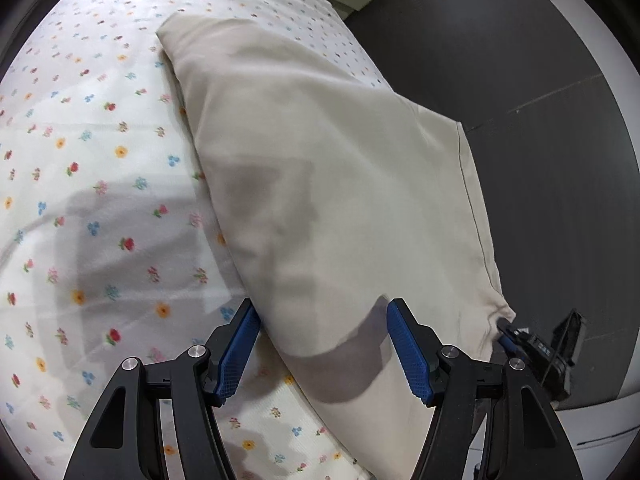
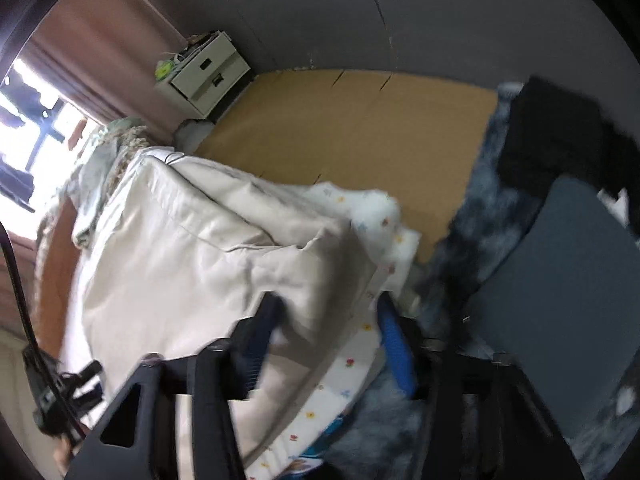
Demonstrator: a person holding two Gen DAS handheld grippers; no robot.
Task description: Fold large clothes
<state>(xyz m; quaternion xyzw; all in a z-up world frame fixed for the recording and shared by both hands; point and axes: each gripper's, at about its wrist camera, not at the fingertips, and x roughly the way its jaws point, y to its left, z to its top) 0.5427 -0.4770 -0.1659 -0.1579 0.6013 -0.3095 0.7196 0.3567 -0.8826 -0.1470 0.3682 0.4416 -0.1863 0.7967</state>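
A large cream garment (image 1: 320, 160) lies folded lengthwise on the flower-print bed sheet (image 1: 100, 200), its right side hanging over the bed's edge. My left gripper (image 1: 322, 320) stands open over the garment's near end, one blue pad at its left edge and one above the cloth. The right gripper (image 1: 510, 334) shows at the garment's near right corner, where the cloth puckers. In the blurred right wrist view, the right gripper (image 2: 326, 320) has its jaws apart with a corner of the cream garment (image 2: 200, 240) and some sheet (image 2: 360, 360) between them.
Dark floor (image 1: 520, 80) runs along the bed's right side. A white drawer cabinet (image 2: 204, 76) stands by the wall, with flat cardboard (image 2: 360, 128) and a shaggy grey rug (image 2: 480, 232) on the floor. Other cloth (image 2: 100, 148) is piled at the bed's far end near a bright window (image 2: 24, 120).
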